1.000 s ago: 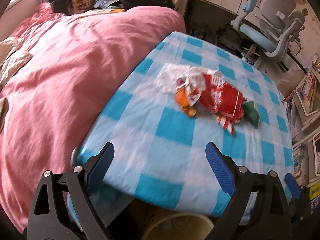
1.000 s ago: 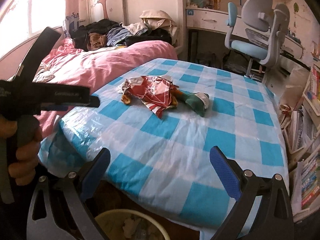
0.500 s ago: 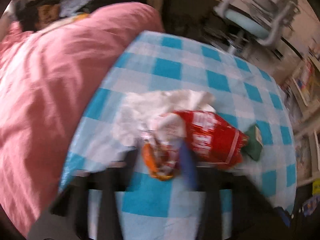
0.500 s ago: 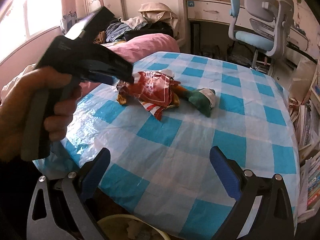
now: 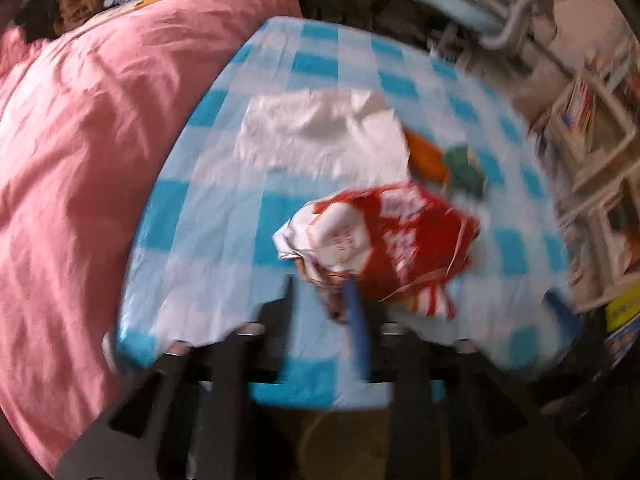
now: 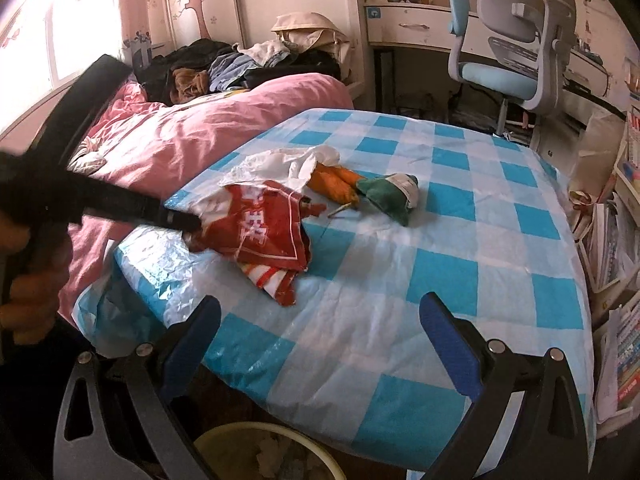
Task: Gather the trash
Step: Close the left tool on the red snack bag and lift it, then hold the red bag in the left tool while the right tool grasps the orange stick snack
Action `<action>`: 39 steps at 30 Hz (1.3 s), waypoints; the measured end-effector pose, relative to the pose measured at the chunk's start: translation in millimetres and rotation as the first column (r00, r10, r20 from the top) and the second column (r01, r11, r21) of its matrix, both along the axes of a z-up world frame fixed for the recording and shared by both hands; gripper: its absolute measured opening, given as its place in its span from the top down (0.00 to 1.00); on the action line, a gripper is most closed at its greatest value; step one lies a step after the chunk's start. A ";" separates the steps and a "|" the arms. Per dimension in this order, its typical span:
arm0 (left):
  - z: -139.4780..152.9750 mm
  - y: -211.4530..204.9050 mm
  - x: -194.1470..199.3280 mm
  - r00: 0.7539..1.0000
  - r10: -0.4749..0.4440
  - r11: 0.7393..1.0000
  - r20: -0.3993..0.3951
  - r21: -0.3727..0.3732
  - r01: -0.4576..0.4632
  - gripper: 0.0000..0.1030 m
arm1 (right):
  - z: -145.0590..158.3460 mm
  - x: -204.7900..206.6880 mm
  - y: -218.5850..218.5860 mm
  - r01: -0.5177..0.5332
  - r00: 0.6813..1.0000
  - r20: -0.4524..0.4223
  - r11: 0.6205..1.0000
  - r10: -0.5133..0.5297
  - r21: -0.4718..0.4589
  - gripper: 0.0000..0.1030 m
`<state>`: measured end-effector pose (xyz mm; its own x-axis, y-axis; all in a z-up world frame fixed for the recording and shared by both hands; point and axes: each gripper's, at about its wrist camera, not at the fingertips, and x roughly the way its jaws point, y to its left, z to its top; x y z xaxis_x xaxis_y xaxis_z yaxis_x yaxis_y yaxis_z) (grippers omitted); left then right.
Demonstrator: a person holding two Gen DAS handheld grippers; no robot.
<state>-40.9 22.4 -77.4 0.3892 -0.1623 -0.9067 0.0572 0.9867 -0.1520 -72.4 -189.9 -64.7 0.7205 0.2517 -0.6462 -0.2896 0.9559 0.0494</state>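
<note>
A red and white snack bag (image 5: 384,240) (image 6: 260,232) is lifted at the near left of the blue checked table (image 6: 440,280). My left gripper (image 5: 320,292) is shut on its edge; it shows in the right wrist view (image 6: 188,222) too. Left behind on the cloth lie a white plastic bag (image 5: 320,132) (image 6: 288,162), an orange wrapper (image 5: 426,156) (image 6: 334,184) and a green wrapper (image 5: 466,168) (image 6: 390,194). My right gripper (image 6: 320,320) is open and empty above the table's near edge.
A yellow-rimmed bin (image 6: 264,452) with trash stands below the table's near edge. A pink bed (image 6: 192,136) runs along the left, with clothes piled at its head. A desk chair (image 6: 512,48) stands behind the table, and shelves with books (image 6: 616,220) are at the right.
My left gripper reached over the table, shut on the red snack bag and pulled it toward the near edge, uncovering the white bag and orange wrapper. The right gripper barely moved.
</note>
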 end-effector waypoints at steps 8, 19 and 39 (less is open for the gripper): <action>29.4 -11.7 -2.7 0.979 -0.109 0.973 0.174 0.221 0.069 0.23 | -3.1 -4.2 -8.0 0.019 1.000 -0.006 1.000 -0.019 0.009 0.08; -0.1 -51.2 41.7 0.947 -0.317 0.920 0.044 0.259 0.295 0.41 | -7.8 0.3 0.0 0.000 1.000 -0.019 1.000 0.000 0.004 0.08; 61.2 44.8 -5.4 0.941 0.182 0.970 0.286 -0.208 -0.125 0.83 | -5.6 -9.8 5.1 -0.011 1.000 0.003 1.000 0.011 0.008 0.08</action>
